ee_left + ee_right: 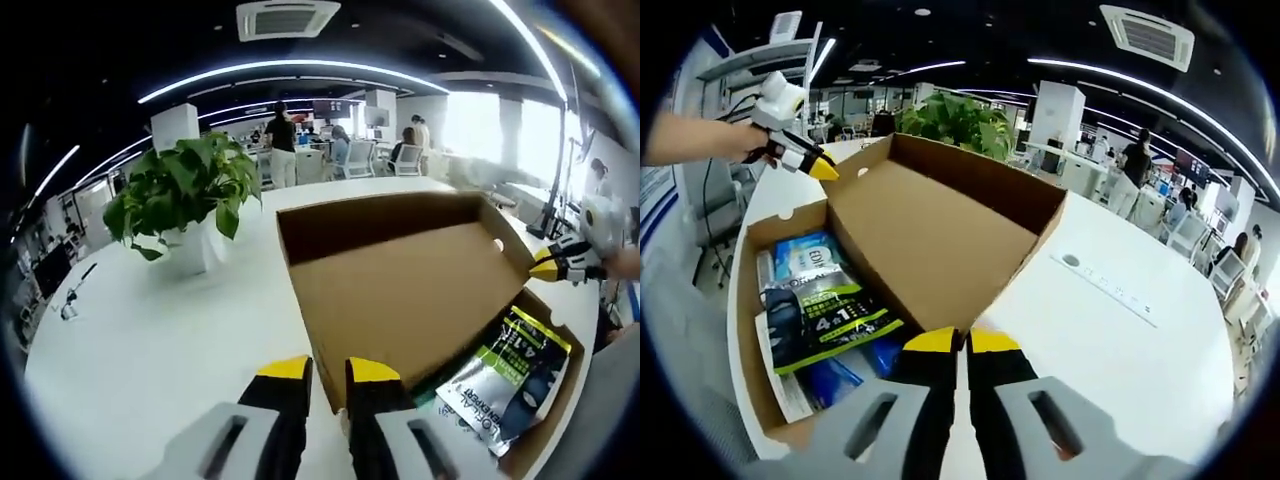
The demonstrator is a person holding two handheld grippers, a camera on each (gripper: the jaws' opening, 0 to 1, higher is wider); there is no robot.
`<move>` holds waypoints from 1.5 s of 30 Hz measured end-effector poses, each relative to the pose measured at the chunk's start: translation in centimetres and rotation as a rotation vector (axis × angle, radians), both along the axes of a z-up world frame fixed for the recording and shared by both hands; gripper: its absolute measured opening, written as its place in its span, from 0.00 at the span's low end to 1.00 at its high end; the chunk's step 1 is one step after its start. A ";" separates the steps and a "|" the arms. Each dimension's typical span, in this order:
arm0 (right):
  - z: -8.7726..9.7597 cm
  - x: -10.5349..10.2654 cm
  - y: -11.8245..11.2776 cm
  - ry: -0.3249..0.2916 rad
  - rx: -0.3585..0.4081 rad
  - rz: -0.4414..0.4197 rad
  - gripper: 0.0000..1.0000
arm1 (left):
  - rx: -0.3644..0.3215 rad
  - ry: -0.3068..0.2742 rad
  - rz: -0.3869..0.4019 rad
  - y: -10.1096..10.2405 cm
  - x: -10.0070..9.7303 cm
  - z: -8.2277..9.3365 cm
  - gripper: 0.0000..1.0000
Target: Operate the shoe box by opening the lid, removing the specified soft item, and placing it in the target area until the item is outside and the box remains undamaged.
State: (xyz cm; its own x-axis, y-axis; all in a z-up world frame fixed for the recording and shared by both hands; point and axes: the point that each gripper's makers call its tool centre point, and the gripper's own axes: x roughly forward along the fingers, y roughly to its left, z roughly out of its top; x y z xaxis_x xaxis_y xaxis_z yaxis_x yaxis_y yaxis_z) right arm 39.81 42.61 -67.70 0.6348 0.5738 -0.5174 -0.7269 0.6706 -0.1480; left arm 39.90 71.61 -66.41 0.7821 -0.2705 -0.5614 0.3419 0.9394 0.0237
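Observation:
A brown cardboard shoe box lies on a white table with its lid swung up and open. Inside lie a green and black soft packet and blue packets under it. My left gripper has its jaws close together on one free corner of the lid. Shut on the lid's other free corner is my right gripper. A person's hand holds each tool.
A leafy plant in a white pot stands on the table behind the lid. A flat strip lies on the table beside the box. People and office chairs are far behind.

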 end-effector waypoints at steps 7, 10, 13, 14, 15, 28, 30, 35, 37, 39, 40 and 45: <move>-0.1 0.5 0.1 0.003 -0.008 0.002 0.01 | 0.014 0.005 0.027 0.3 -0.4 -0.4 0.04; -0.2 0.6 0.1 0.005 -0.009 0.004 0.02 | 0.005 0.002 0.032 0.3 -0.3 -0.3 0.04; -0.3 0.8 0.1 0.012 -0.007 0.003 0.02 | 0.007 0.003 0.034 0.3 -0.1 -0.4 0.04; -0.3 0.8 0.1 0.013 -0.007 0.002 0.02 | 0.006 0.005 0.035 0.3 0.0 -0.4 0.04; -0.3 0.9 0.1 0.015 -0.008 0.002 0.02 | 0.007 0.007 0.038 0.3 0.0 -0.4 0.04; -0.7 1.3 0.1 0.032 -0.004 0.004 0.03 | 0.002 0.034 0.042 0.2 0.3 -0.6 0.04; -0.7 1.4 0.1 0.037 -0.003 0.003 0.03 | 0.000 0.038 0.045 0.2 0.4 -0.7 0.04; -0.9 1.6 0.1 0.051 0.006 -0.007 0.03 | 0.002 0.048 0.045 0.4 0.7 -1.0 0.04; -0.9 1.6 0.0 0.058 0.009 -0.010 0.03 | 0.000 0.051 0.045 0.4 0.8 -1.0 0.04; -0.9 1.6 0.0 0.065 0.015 -0.015 0.03 | -0.003 0.054 0.046 0.4 0.8 -1.1 0.04; -1.0 1.7 0.0 0.068 0.016 -0.017 0.03 | -0.004 0.056 0.047 0.4 0.8 -1.1 0.04; -1.0 1.8 0.1 0.083 0.016 -0.027 0.03 | 0.001 0.066 0.053 0.4 0.8 -1.2 0.04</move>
State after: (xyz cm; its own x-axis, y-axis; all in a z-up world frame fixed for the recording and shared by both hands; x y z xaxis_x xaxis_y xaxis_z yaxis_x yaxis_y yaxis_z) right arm 41.59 42.68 -68.75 0.6057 0.5654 -0.5599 -0.7175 0.6923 -0.0772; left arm 40.72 72.01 -67.64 0.7565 -0.2291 -0.6125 0.2925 0.9563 0.0036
